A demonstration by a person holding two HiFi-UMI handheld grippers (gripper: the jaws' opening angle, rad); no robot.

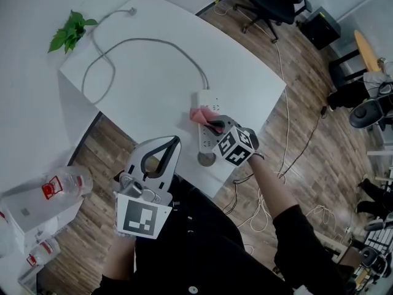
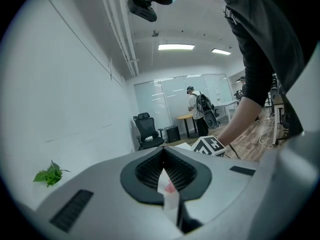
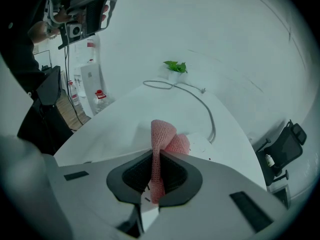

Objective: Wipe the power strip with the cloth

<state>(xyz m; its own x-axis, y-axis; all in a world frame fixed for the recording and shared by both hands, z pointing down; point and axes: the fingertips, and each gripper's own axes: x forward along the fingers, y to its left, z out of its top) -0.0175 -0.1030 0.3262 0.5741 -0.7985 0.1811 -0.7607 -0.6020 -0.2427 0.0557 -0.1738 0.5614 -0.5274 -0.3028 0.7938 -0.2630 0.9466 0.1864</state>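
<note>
Your right gripper, arm extended, clamps the cloth; your left gripper sits near your body, jaws together.

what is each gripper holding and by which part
The right gripper pinches the pink cloth by a bunched fold; the left gripper holds nothing.

Pink cloth shows up as a coarse, matt knit. Power strip: smooth white plastic. Table is plain matt white, and the floor grained wood planks.
</note>
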